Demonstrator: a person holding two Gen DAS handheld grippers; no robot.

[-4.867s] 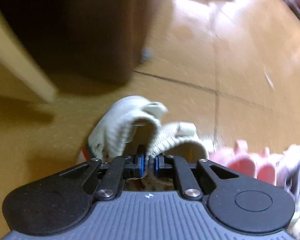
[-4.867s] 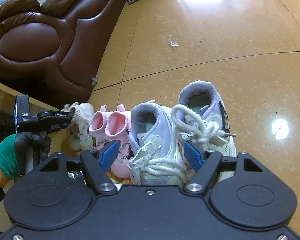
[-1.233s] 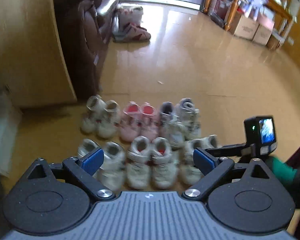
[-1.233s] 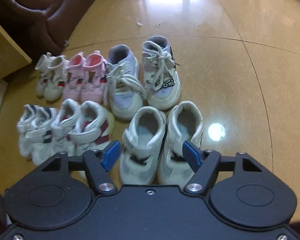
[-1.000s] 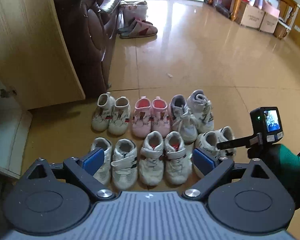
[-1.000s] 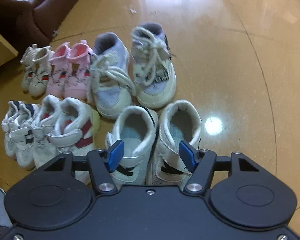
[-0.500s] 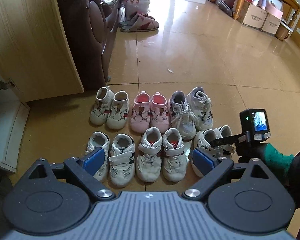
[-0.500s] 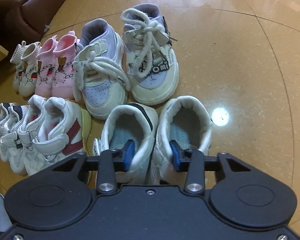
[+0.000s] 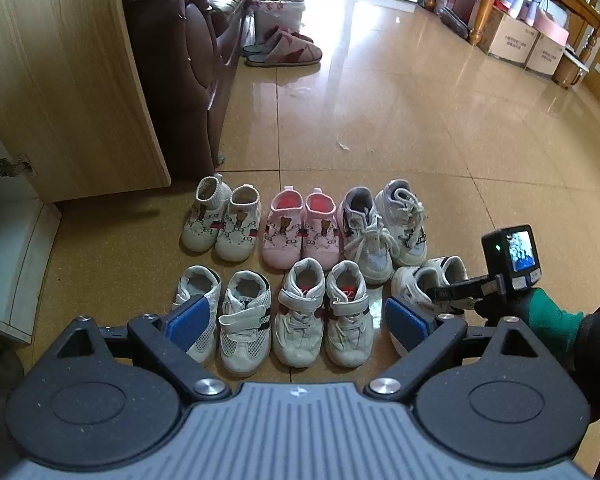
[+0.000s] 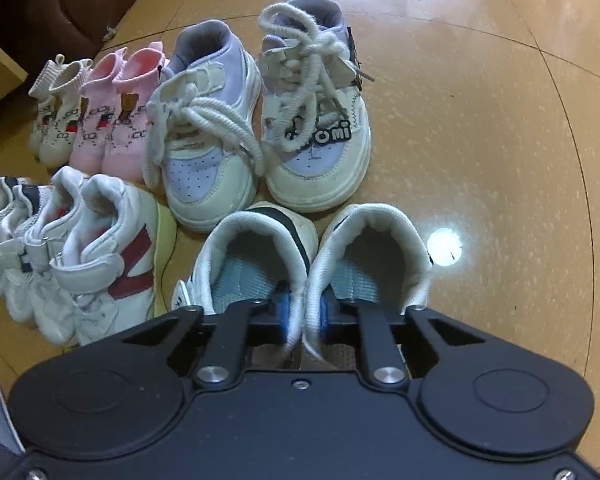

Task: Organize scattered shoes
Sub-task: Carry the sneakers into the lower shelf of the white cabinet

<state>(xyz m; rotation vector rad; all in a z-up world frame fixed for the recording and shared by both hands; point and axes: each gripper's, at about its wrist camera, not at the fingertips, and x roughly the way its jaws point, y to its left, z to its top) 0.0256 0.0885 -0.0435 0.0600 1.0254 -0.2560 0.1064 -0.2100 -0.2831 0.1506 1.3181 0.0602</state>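
Glossy tan tiled floor [image 9: 400, 120], brown leather sofa [image 9: 180, 60] beside a wooden cabinet [image 9: 60, 80].

Both wrist views downward; shared shoe rows [image 9: 300, 272].

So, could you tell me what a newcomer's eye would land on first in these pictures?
Probably the two tidy rows of small shoes on the tan floor, with the pink pair standing out mid back row. Next, the right gripper, pinching the touching inner collars of the white pair with blue insoles at the front row's right end. The left gripper hangs open above the front row.
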